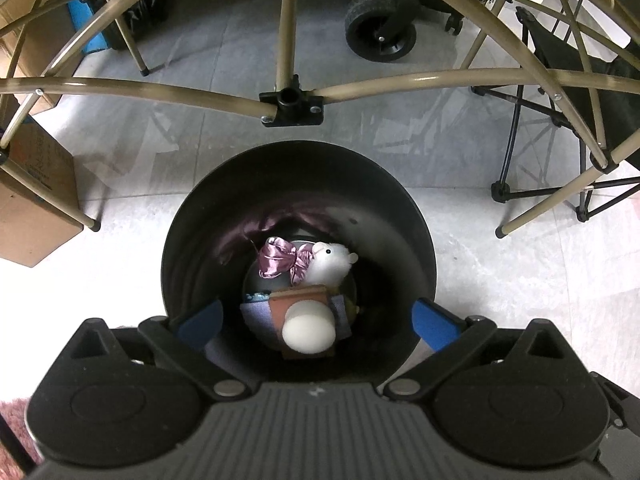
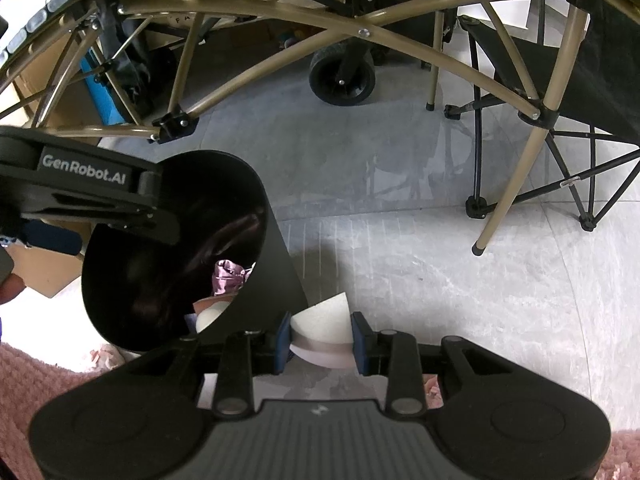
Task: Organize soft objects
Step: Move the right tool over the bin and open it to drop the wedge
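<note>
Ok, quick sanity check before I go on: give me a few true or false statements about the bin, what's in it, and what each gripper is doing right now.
1. The left gripper is open and empty above the black bin. True.
2. The right gripper is open and empty. False: it is shut on a white foam wedge.
3. A white plush animal lies inside the bin. True.
4. The shiny pink bow lies on the floor outside the bin. False: it is inside the bin, beside the plush.
5. The foam wedge is already in the bin. False: it is held outside the bin, beside its wall.
</note>
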The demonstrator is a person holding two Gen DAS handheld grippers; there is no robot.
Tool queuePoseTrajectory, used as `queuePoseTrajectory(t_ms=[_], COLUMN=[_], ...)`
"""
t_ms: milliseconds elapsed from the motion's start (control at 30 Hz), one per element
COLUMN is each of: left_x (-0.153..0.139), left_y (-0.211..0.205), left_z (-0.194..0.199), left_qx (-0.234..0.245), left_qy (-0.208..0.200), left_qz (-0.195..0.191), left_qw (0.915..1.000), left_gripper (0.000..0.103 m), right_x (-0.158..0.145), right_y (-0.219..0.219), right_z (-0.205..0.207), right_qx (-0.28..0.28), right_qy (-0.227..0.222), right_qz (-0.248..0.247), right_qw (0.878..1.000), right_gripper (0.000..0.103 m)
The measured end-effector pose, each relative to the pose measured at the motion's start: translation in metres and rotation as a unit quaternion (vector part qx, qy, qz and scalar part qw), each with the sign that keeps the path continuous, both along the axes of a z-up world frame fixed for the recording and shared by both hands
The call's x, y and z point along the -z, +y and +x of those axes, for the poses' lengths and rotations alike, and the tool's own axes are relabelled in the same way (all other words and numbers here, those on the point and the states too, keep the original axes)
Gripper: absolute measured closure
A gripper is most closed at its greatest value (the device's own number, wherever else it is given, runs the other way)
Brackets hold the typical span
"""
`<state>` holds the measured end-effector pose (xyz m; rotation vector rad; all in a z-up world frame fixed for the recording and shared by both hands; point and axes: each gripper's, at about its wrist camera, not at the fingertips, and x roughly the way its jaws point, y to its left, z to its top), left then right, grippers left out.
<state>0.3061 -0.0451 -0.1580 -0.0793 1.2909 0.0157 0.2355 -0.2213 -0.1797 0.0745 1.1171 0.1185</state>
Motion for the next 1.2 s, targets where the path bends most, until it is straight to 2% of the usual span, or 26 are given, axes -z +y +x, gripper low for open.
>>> queuePoseTrajectory(t_ms=[533, 833, 1200], left_x=[-0.017, -0.025, -0.028], left_y=[0.046, 0.083, 0.118], left_z=[-0.018, -0.033, -0.044], left_qx=[-0.020, -0.041, -0.069], left_qy=[-0.039, -0.061, -0.073], left_qz=[0.007, 0.015, 0.017], left_qw=[0.9990, 0.9972, 0.9948], left_gripper=[0.000, 0.000, 0.000], right_x=[-0.021, -0.041, -0.052], right_y=[0.002, 0.023, 0.060], right_z=[-0.003, 0.003, 0.019], right_qx=[0.006, -0.017, -0.055], right_qy=[-0.033, -0.060, -0.066], right_qz=[0.000, -0.004, -0.008], right_qw=[0.999, 0.998, 0.996], right_gripper=[0.072, 0.072, 0.072])
